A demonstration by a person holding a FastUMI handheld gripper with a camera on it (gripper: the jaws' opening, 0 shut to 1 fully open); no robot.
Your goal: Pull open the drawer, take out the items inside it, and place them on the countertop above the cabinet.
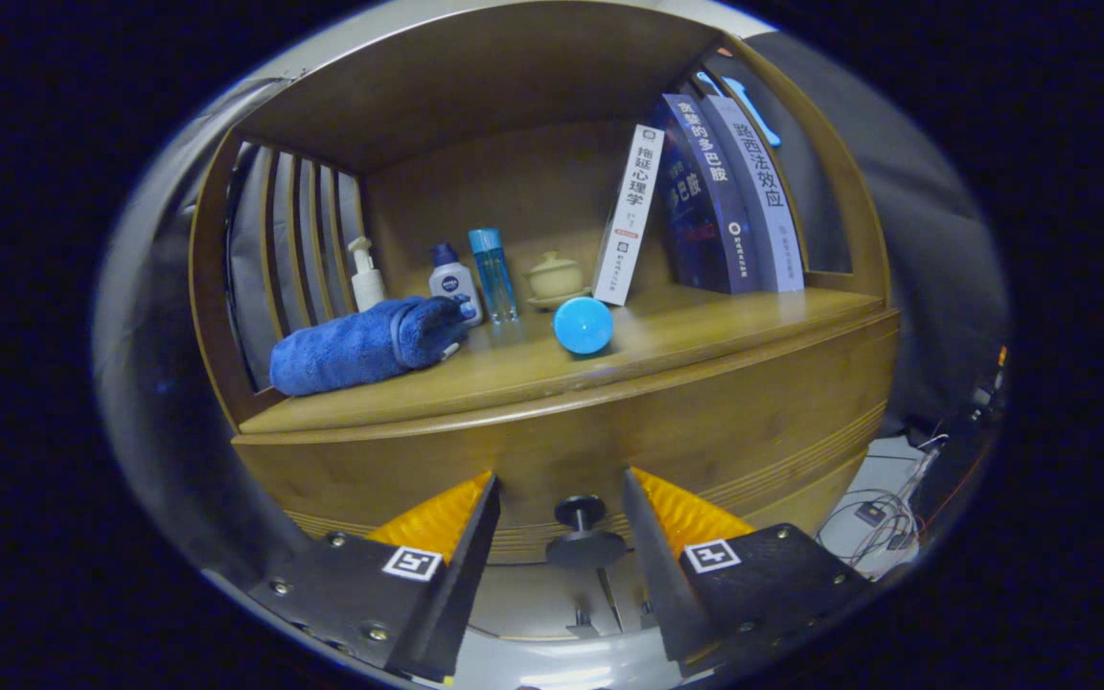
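Claw (560, 494) spread, fingers flanking the drawer (609, 450) knob (583, 527), seemingly not touching; drawer shut.

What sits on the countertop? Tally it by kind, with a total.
Books: 3
Bottles: 3
Towel: 1
Ball: 1
Lidded pot: 1
Total: 9
The gripper is open around the drawer knob.

Dim, sharp, fisheye-warped edges
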